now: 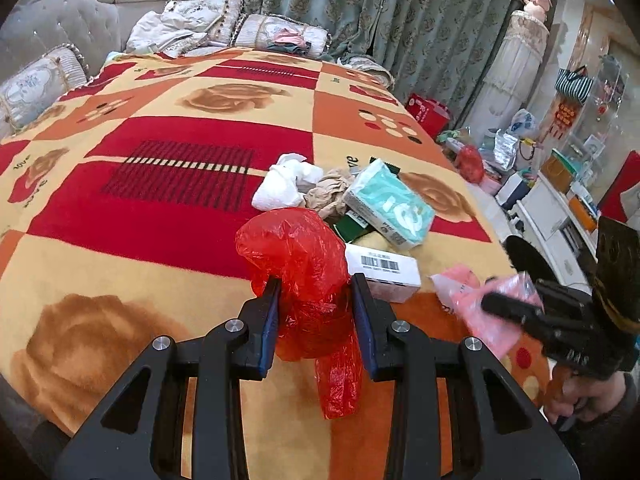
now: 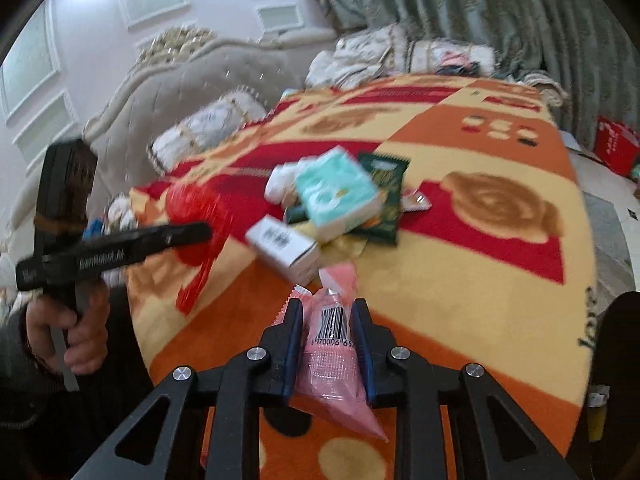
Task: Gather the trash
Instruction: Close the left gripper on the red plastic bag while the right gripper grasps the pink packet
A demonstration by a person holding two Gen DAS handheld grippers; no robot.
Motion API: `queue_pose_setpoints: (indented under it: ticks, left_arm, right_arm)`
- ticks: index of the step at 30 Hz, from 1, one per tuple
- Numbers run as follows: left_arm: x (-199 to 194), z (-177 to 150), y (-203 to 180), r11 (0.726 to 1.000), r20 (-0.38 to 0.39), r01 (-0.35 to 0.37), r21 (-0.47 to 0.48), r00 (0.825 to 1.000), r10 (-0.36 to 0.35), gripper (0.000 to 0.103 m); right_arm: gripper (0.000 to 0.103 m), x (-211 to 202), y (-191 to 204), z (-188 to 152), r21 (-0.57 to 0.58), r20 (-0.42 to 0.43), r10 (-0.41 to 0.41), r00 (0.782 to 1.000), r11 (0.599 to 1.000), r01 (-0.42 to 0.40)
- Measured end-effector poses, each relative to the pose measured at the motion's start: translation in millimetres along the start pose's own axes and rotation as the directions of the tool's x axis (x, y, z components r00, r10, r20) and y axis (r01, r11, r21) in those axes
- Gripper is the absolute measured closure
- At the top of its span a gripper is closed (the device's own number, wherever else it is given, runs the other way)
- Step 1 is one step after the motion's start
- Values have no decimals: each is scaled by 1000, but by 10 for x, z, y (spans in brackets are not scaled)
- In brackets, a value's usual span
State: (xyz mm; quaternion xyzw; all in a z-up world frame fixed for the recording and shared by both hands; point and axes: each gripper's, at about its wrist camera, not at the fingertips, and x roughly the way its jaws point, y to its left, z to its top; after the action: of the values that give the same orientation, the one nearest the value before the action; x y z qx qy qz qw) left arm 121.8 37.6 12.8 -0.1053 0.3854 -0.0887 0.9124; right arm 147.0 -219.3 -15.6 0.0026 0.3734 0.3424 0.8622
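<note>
My left gripper (image 1: 316, 292) is shut on a crumpled red plastic bag (image 1: 298, 256), which bulges above the pads and hangs down below them over the bed. My right gripper (image 2: 328, 312) is shut on a pink plastic wrapper (image 2: 334, 344) with a barcode, lifted just off the blanket; that gripper also shows at the right of the left wrist view (image 1: 516, 306). Ahead lies a pile of trash: a white barcode box (image 1: 384, 270), a teal tissue pack (image 1: 390, 204), a dark green snack packet (image 2: 384, 196), crumpled brown paper (image 1: 330, 194) and white tissue (image 1: 286, 184).
Everything lies on a bed under a red, orange and yellow blanket (image 1: 160, 200). Pillows (image 1: 36, 84) and a grey padded headboard (image 2: 168, 92) stand at the far side, curtains (image 1: 360, 4) behind. A cluttered white shelf (image 1: 552, 208) stands right of the bed. A hand (image 2: 80, 328) holds the left gripper.
</note>
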Motion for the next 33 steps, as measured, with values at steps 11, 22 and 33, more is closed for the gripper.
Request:
queue_pose_setpoints:
  ticks: [11,22,33]
  left_arm:
    - [-171,8,-258,998,8,46,33,999,-46,72]
    - [-109,-6,-604,996,-42,19,89,999,-15,72]
    - [-71,-8,-703,995,-50,-6,99,999,11,72]
  right_arm:
    - [79,-329,-80,160,53,195,-42,980,998,32]
    - [79,-320,-117,141,54,170,-56,984,997,48]
    - [79,-361,-159,94,56,161,-77,984,996,69]
